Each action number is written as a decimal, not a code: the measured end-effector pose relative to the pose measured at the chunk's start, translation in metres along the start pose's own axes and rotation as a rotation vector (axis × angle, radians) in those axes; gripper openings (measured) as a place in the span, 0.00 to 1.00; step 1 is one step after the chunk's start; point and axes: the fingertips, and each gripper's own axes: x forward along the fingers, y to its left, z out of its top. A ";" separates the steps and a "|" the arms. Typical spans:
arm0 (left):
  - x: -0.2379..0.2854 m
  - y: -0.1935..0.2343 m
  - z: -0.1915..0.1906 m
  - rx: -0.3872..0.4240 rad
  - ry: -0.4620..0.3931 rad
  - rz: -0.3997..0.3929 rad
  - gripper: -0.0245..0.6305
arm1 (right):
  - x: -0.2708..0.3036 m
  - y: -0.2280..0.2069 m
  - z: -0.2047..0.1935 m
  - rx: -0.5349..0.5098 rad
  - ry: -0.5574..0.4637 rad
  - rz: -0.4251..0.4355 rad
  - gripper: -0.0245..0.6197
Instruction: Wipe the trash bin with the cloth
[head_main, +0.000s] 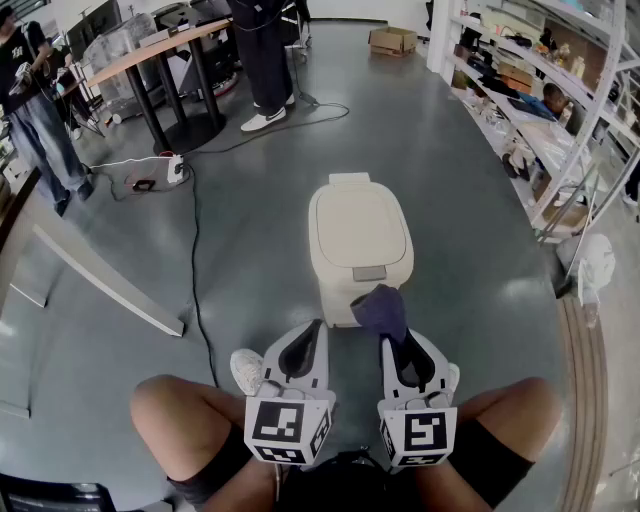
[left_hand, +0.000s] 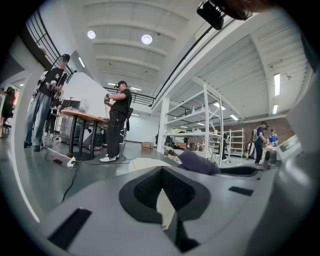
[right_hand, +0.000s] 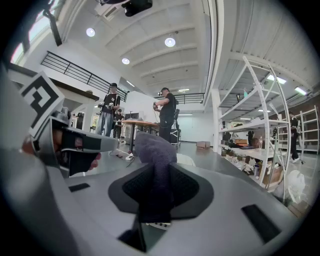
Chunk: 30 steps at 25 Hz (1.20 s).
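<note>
A cream trash bin with its lid down stands on the grey floor just ahead of both grippers. My right gripper is shut on a dark purple cloth, which hangs against the bin's near right corner. In the right gripper view the cloth bulges out of the closed jaws, and a bit of the bin shows behind it. My left gripper is shut and holds nothing, hovering close to the bin's near left side. The left gripper view shows the bin and the cloth beyond its jaws.
A black cable runs along the floor to the left, up to a power strip. A long white board lies on the left. People stand by a round table at the back. Metal shelves line the right. My knees flank the grippers.
</note>
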 end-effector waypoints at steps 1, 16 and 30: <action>0.004 0.001 0.006 0.006 0.006 0.000 0.03 | 0.005 -0.003 0.002 0.009 0.005 -0.003 0.18; 0.089 0.050 0.098 0.042 0.059 0.017 0.03 | 0.086 -0.031 0.073 -0.040 0.048 0.027 0.18; 0.200 0.101 0.155 0.051 0.022 0.029 0.03 | 0.213 -0.046 0.107 -0.082 0.085 0.163 0.18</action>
